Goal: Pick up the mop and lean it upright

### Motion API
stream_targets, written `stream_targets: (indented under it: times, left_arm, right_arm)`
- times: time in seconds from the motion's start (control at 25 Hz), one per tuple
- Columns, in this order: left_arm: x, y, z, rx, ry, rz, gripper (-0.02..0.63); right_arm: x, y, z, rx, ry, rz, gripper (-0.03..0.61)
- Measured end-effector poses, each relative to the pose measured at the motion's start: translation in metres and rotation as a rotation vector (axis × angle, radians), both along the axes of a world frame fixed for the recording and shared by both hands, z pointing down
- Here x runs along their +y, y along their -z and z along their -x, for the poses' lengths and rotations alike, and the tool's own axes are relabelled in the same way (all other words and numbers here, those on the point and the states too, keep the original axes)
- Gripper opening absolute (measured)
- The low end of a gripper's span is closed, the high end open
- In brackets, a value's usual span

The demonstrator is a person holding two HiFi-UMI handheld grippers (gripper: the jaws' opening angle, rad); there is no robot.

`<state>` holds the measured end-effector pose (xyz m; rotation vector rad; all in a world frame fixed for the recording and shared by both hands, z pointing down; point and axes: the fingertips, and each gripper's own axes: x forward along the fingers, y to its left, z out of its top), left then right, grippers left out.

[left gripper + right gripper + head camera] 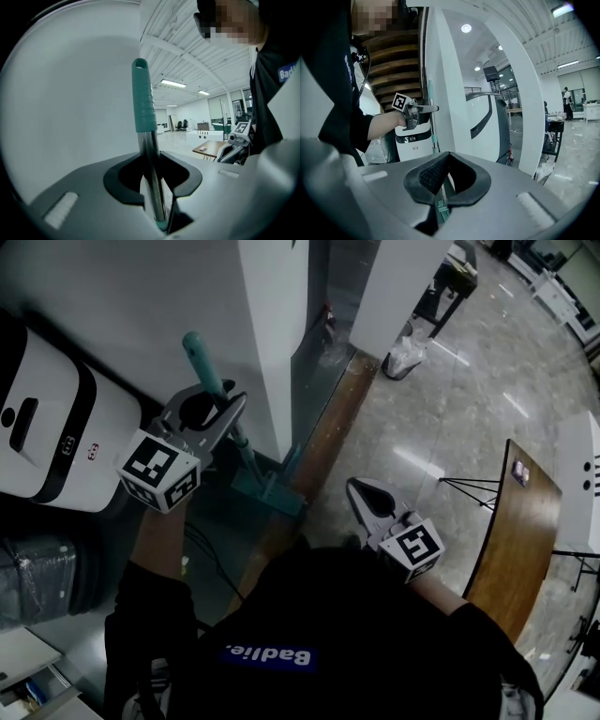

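Note:
The mop stands upright against the white wall point(122, 296). Its teal grip point(199, 352) is at the top, its metal pole point(149, 159) runs down, and its teal head point(267, 491) rests on the floor. My left gripper point(230, 399) point(158, 197) has the pole between its jaws just under the grip, with thin gaps showing on both sides of the pole. My right gripper point(354, 486) point(442, 202) hangs lower and to the right, away from the mop, jaws together and holding nothing. In the right gripper view the left gripper point(417, 110) shows around the pole point(431, 129).
A white machine point(47, 437) stands left of the mop, with a wrapped grey roll point(37, 573) below it. A white pillar point(272, 334) rises just right of the pole. A wooden table point(511, 540) is at the right and a bag point(405, 357) lies farther off.

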<state>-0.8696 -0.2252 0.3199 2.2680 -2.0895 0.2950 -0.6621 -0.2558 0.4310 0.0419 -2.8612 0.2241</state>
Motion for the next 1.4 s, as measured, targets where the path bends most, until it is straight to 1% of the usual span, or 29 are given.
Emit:
stream_targets:
  times: [0.12,0.36,0.6,0.84,1.0,1.4]
  left_arm:
    - [-0.007,-0.003,0.006,-0.034,0.070,0.001,0.120]
    - [-0.014,-0.005,0.011,-0.060,0.167,0.018,0.121]
    - [-0.019,-0.008,0.015,-0.098,0.244,0.053,0.126]
    - [-0.020,-0.009,0.020,-0.115,0.307,0.081,0.129]
    - [-0.024,-0.009,0.023,-0.120,0.330,0.090,0.129]
    - [-0.029,-0.011,0.020,-0.136,0.341,0.107,0.132]
  right_arm:
    - [-0.007,0.002,-0.002,0.001,-0.002,-0.004,0.005]
    - [-0.027,0.005,-0.013,-0.009,0.005,-0.012,0.005]
    - [-0.035,0.008,-0.018,-0.013,0.037,-0.023,0.005]
    - [-0.042,0.010,-0.027,-0.013,0.049,-0.028,0.005]
    - [-0.049,0.010,-0.033,-0.009,0.041,-0.029,0.005]
    - [-0.053,0.010,-0.041,-0.005,0.024,-0.020,0.005]
